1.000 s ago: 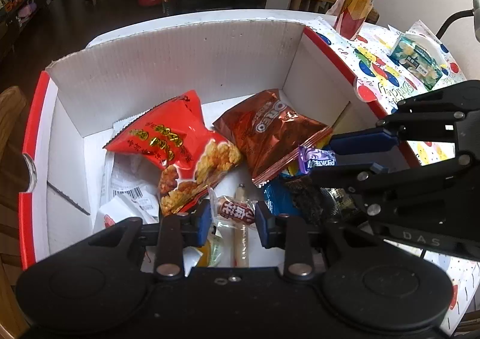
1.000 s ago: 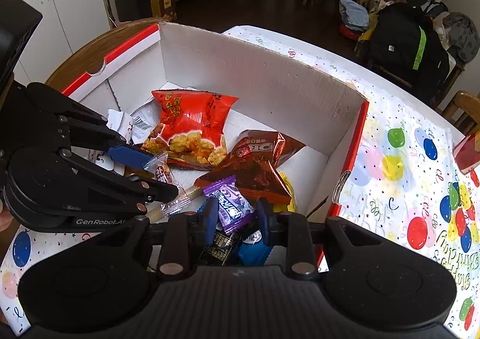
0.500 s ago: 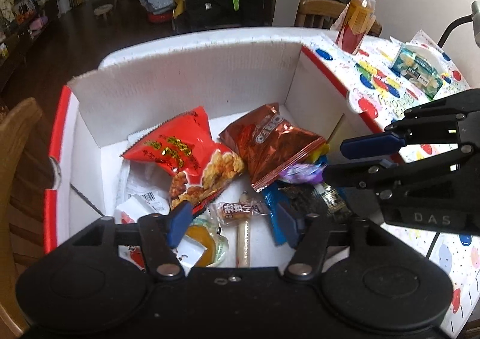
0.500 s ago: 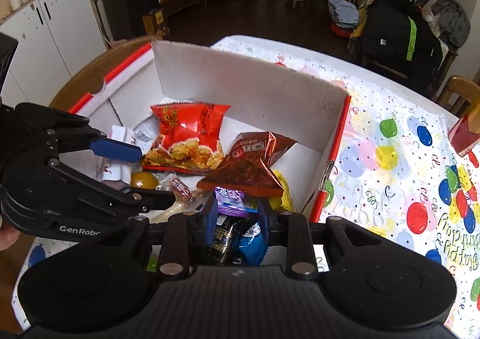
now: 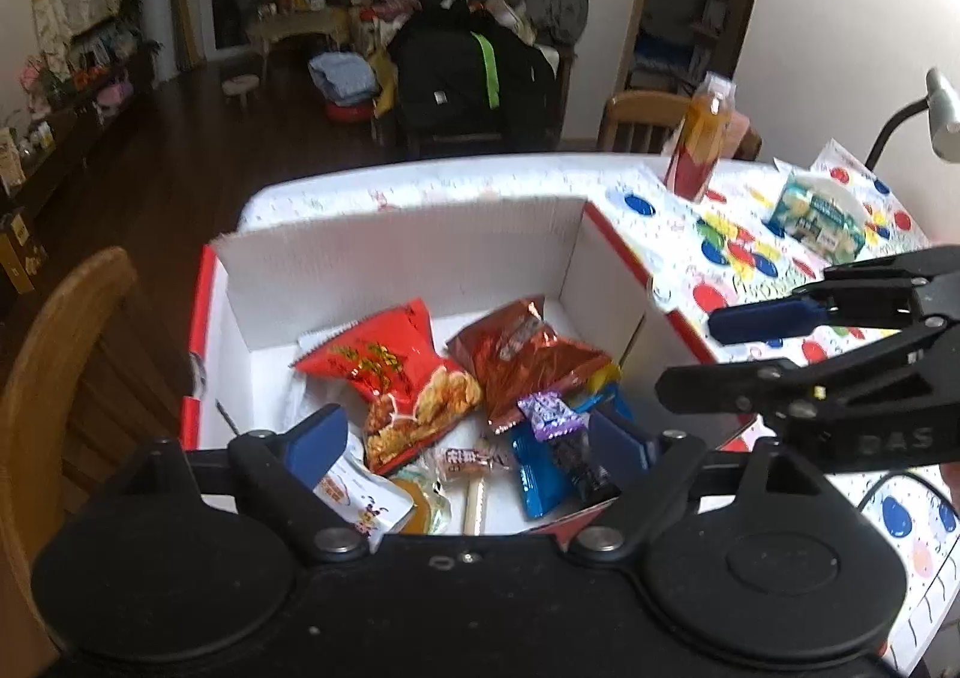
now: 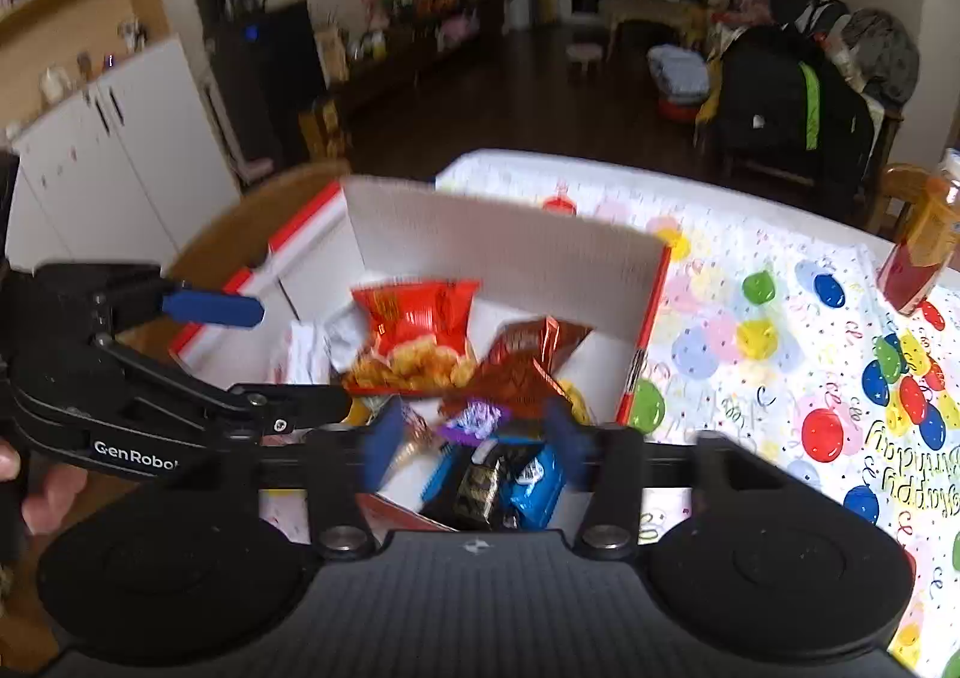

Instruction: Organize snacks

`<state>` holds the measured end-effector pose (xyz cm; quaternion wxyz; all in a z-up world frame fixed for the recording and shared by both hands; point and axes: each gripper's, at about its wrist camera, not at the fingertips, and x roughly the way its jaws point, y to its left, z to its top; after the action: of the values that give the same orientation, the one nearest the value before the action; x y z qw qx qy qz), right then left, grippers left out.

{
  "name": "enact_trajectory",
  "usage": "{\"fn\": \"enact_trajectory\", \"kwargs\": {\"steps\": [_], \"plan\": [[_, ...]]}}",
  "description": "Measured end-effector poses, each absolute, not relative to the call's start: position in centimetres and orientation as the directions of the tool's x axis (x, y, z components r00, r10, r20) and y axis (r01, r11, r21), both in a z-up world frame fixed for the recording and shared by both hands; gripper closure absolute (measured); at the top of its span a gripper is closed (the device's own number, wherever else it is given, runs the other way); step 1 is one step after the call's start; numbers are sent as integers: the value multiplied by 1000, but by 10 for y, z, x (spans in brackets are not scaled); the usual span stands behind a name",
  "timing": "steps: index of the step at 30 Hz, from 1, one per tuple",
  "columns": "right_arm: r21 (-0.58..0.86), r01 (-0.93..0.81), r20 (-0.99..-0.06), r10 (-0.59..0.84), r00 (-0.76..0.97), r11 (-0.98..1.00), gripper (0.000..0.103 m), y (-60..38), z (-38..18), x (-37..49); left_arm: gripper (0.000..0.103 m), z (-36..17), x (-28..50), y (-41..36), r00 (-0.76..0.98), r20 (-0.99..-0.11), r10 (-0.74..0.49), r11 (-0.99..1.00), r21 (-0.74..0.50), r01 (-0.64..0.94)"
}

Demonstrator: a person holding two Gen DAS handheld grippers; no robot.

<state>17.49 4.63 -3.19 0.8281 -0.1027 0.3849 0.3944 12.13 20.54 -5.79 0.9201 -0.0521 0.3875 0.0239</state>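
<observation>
- Both my tongs, left (image 5: 465, 438) and right (image 6: 474, 441), lifted clear since earlier; spread wide, empty.
- Snacks (image 5: 420, 378): lying in white box (image 5: 396, 252).
- Tabletop (image 6: 780, 318): balloon-print cloth.
- Room: dark floor, wooden chair (image 5: 54, 354).

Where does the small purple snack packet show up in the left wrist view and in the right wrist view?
Left wrist view: the purple packet lies in the box just below the brown foil bag, right of centre.
Right wrist view: the purple packet sits blurred near the middle, between this gripper's fingers.
Shared landmark: the red snack bag, to the packet's upper left in both.
</observation>
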Motion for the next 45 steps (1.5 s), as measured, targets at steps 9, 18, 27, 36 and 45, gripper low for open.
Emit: {"fn": "enact_trajectory", "kwargs": {"steps": [9, 18, 27, 36, 45], "plan": [[169, -723, -649, 628, 430, 670, 28, 21, -8, 158, 6, -34, 101, 199, 754, -656, 13, 988, -108, -111], [198, -679, -612, 630, 478, 707, 22, -4, 0, 142, 1, -15, 83, 190, 792, -610, 37, 987, -103, -125], [202, -623, -563, 610, 558, 756, 14, -21, 4, 122, 0, -12, 73, 176, 793, -608, 45, 989, -87, -123], [232, -561, -496, 592, 635, 795, 0, -31, 7, 109, 0, -12, 61, 170, 783, -618, 66, 980, -107, -167], [146, -550, -483, 545, 686, 822, 0, -25, 13, 93, 0, -4, 51, 167, 790, -605, 102, 969, -119, -216]]}}
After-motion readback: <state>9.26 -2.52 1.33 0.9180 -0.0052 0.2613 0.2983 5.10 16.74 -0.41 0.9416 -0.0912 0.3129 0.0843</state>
